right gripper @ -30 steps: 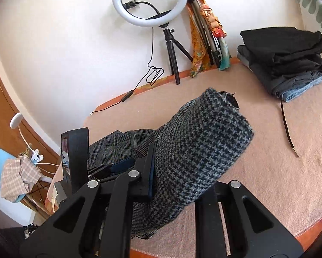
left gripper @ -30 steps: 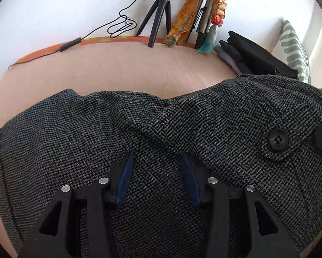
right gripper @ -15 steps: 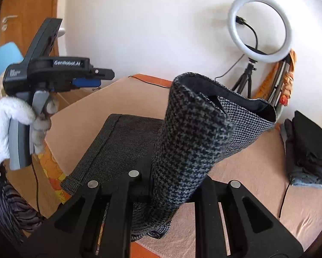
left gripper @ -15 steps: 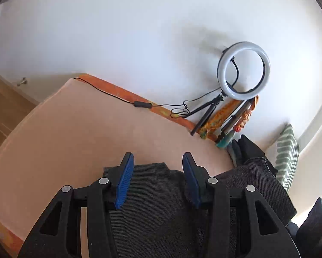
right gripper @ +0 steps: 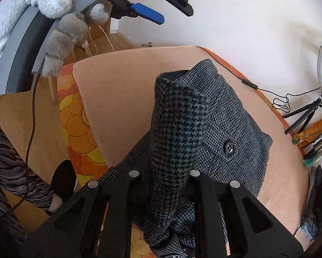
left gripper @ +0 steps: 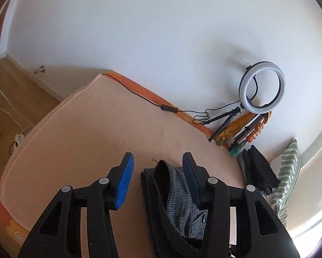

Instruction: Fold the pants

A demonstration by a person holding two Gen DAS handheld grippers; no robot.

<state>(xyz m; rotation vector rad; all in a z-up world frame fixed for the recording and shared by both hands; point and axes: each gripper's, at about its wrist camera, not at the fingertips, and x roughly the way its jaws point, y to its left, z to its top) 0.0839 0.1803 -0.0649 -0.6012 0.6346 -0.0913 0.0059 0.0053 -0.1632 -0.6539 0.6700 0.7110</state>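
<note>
The pants (right gripper: 231, 129) are grey houndstooth with a black button (right gripper: 229, 147). They are bunched on the peach table cover (right gripper: 122, 99). My right gripper (right gripper: 167, 185) is shut on a thick fold of the pants (right gripper: 178, 129) that stands up between its fingers. My left gripper (left gripper: 157, 172) is open and empty, held above the table; a lifted part of the pants (left gripper: 171, 189) shows below, between its blue pads (left gripper: 124, 178). The left gripper also shows in the right wrist view (right gripper: 148, 15), high up in a gloved hand.
A ring light on a tripod (left gripper: 261, 87) and its cable (left gripper: 169, 108) stand at the table's far edge by the wall. A stack of dark folded clothes (left gripper: 259, 172) lies at the right, beside a striped cushion (left gripper: 287, 172). The floor (left gripper: 8, 99) lies left.
My left gripper has let go of the pants, lifted off them and turned away. My right gripper has raised and swung its fold of the pants to the left.
</note>
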